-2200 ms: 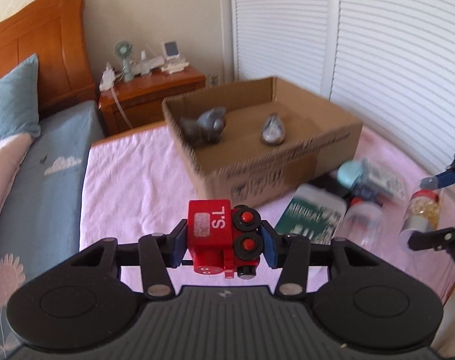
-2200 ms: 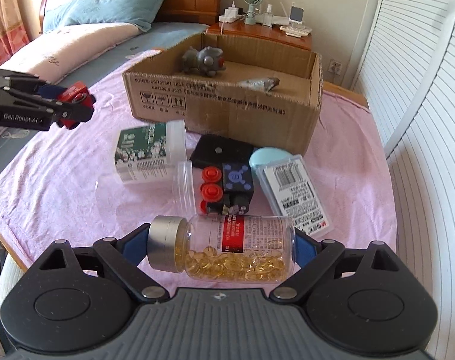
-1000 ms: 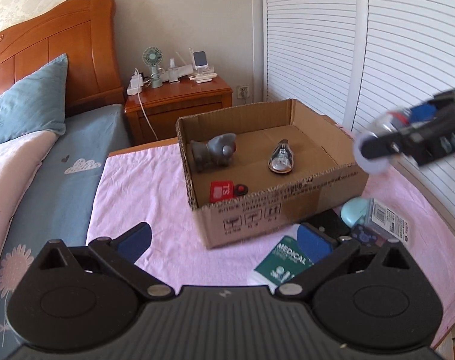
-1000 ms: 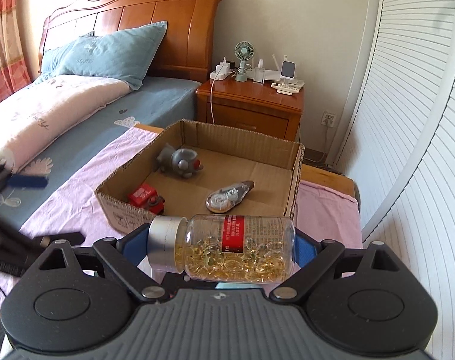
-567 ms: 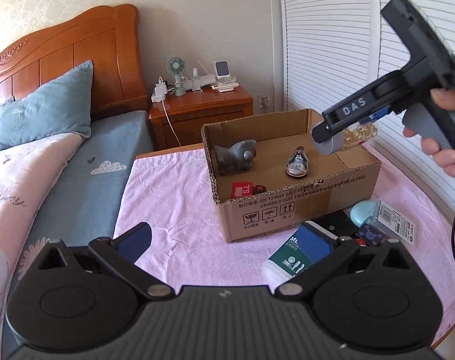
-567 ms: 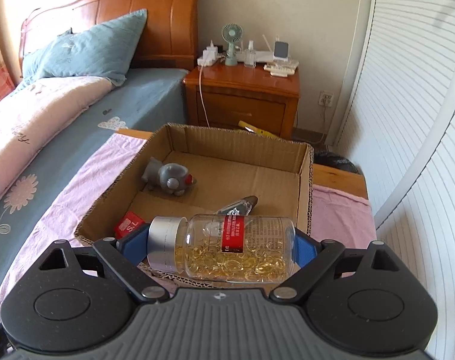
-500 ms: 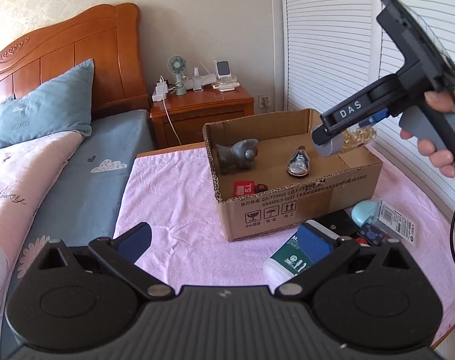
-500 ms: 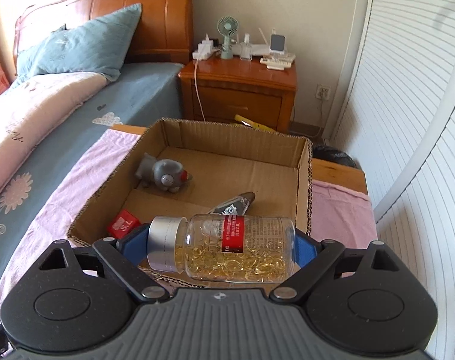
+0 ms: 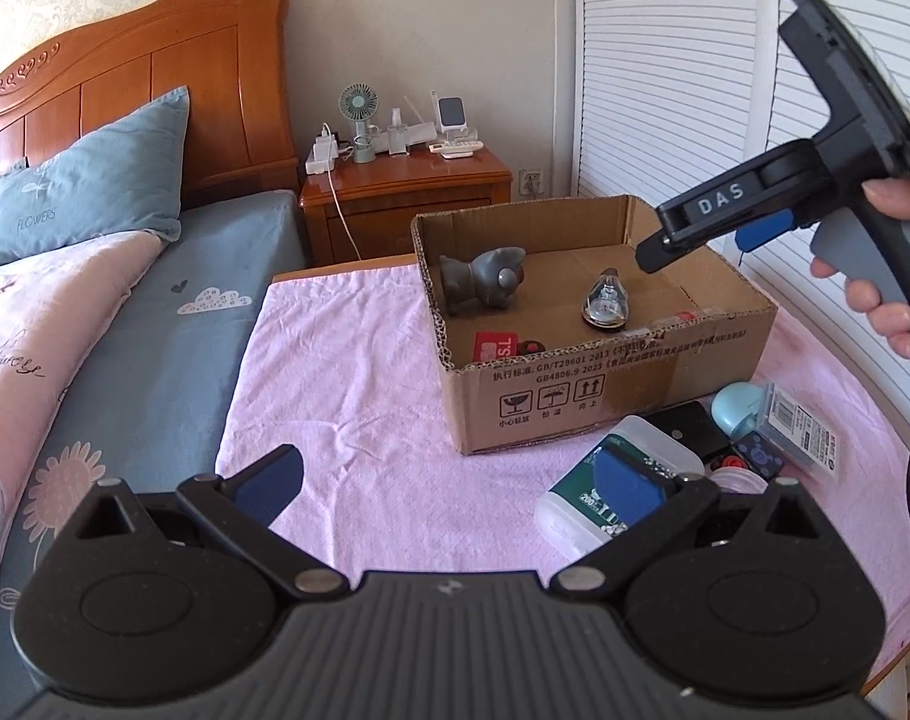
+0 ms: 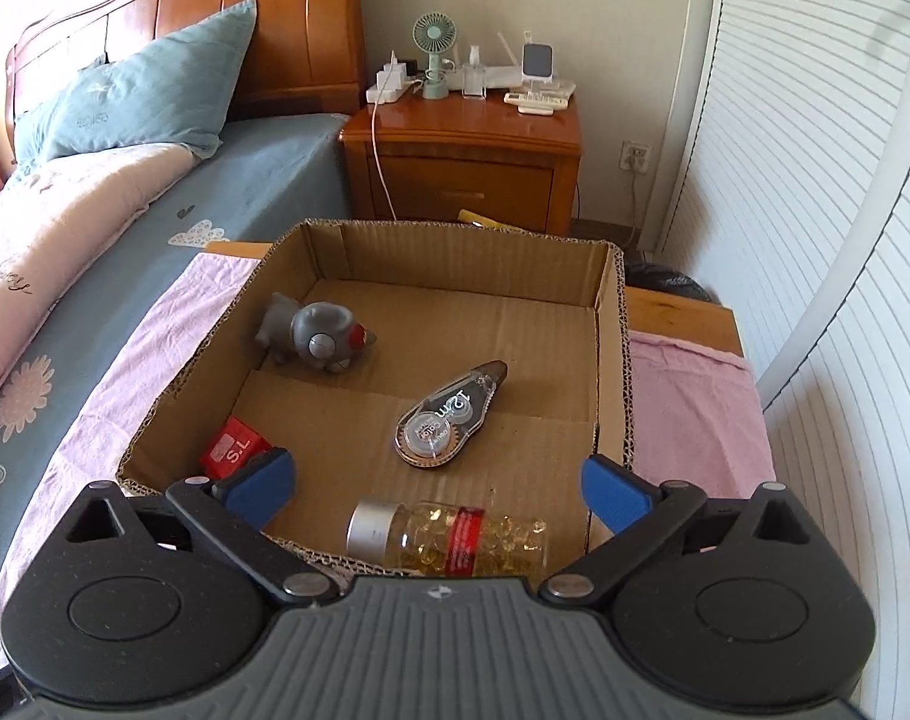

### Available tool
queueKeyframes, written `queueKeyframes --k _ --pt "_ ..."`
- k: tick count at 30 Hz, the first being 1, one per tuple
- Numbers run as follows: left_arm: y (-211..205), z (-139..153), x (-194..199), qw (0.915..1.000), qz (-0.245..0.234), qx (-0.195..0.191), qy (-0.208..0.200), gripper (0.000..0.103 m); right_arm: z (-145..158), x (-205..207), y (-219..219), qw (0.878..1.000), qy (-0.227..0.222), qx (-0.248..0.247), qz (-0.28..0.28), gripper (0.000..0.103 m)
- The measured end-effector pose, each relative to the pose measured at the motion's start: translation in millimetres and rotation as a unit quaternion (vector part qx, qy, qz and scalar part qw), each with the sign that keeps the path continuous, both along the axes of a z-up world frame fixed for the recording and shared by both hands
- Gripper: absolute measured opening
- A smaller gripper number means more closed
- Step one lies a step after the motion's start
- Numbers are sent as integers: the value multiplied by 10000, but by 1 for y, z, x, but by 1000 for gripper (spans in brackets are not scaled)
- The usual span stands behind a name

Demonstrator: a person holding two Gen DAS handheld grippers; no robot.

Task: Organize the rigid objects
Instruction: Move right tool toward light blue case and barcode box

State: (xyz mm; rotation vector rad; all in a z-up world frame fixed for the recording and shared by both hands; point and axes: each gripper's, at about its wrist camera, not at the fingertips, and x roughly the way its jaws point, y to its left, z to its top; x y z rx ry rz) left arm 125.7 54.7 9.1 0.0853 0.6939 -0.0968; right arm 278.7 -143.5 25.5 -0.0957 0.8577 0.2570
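An open cardboard box (image 9: 604,387) (image 10: 478,258) stands on the pink cloth. Inside lie a grey toy animal (image 10: 314,339) (image 9: 484,279), a correction tape (image 10: 452,420) (image 9: 607,303), a red S.L toy (image 10: 233,450) (image 9: 496,348) and a clear pill bottle (image 10: 449,537) with yellow capsules at the near wall. My right gripper (image 10: 437,483) (image 9: 658,252) is open and empty above the box, over the bottle. My left gripper (image 9: 449,483) is open and empty, low over the cloth in front of the box.
On the cloth to the right of the box lie a green-and-white medical box (image 9: 616,486), a black block (image 9: 688,429), a blue round item with a barcode pack (image 9: 778,417). A bed (image 9: 125,324) is left, a nightstand (image 9: 407,192) behind.
My right gripper opened and the pill bottle dropped into the box near its front wall. My left gripper stayed open and nearly still.
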Motion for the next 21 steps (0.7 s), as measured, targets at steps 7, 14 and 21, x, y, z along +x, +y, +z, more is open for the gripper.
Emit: queueKeyframes --k 7,14,21 --pt "-4 4 -6 10000 18 31 18 102 13 -29 -5 9997 -208 36 92 103" --pt "-5 7 -14 9999 131 -11 29 102 7 -57 -19 9998 -199 -14 -53 103" --pt "-10 3 -14 9999 118 -18 106 102 -26 -55 -49 9969 362 54 -703 103"
